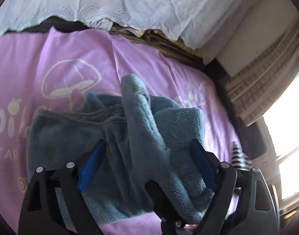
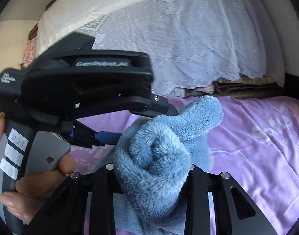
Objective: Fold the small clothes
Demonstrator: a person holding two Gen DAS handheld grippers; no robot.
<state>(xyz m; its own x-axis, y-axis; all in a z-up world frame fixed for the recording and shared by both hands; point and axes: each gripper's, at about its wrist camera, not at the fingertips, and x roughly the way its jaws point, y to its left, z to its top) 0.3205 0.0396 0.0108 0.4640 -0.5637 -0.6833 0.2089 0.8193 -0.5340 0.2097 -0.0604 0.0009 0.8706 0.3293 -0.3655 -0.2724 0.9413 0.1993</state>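
A blue fleece garment (image 1: pixel 71 137) lies on a pink printed sheet (image 1: pixel 32 58), with one fold pulled up through its middle. My left gripper (image 1: pixel 147 156) stands open, its blue pads (image 1: pixel 92 166) on either side of that raised fold. In the right wrist view the left gripper (image 2: pixel 143 123) reaches in from the left, held by a hand (image 2: pixel 32 186). The fleece (image 2: pixel 200 117) sits between its spread fingers. My right gripper (image 2: pixel 151 166) is closed on a bunched roll of the fleece, which hides its fingertips.
A white lace cover (image 2: pixel 188 39) drapes over a pile behind the sheet, with folded brown blankets (image 2: pixel 247 88) under its edge. A bright window (image 1: pixel 286 117) is on the right. A black-and-white striped cloth (image 1: pixel 239 156) shows beside the left gripper's right finger.
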